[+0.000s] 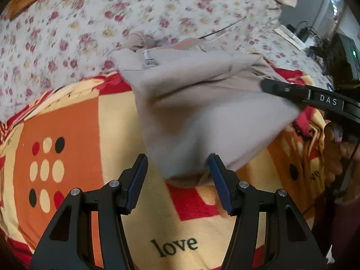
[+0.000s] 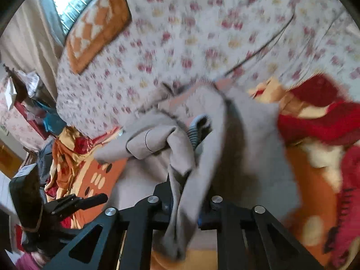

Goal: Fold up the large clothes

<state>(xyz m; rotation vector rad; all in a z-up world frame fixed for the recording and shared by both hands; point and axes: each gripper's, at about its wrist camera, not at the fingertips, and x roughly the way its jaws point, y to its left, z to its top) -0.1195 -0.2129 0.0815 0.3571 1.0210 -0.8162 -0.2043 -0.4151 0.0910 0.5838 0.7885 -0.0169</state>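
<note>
Right gripper [image 2: 184, 202] is pinching the beige garment [image 1: 202, 103]; left gripper [image 1: 177, 173], spread, should be closing on its near corner.

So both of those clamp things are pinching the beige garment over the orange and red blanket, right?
Only one is. The right wrist view shows the right gripper shut on the beige garment. In the left wrist view the left gripper stands open, gripping nothing. The orange and red blanket does lie underneath.

Home bedroom, floral bedsheet [image 2: 180, 33], patterned blanket [image 1: 67, 123] reading "love", curtained window [image 2: 74, 2], bedside clutter [image 2: 29, 103]
</note>
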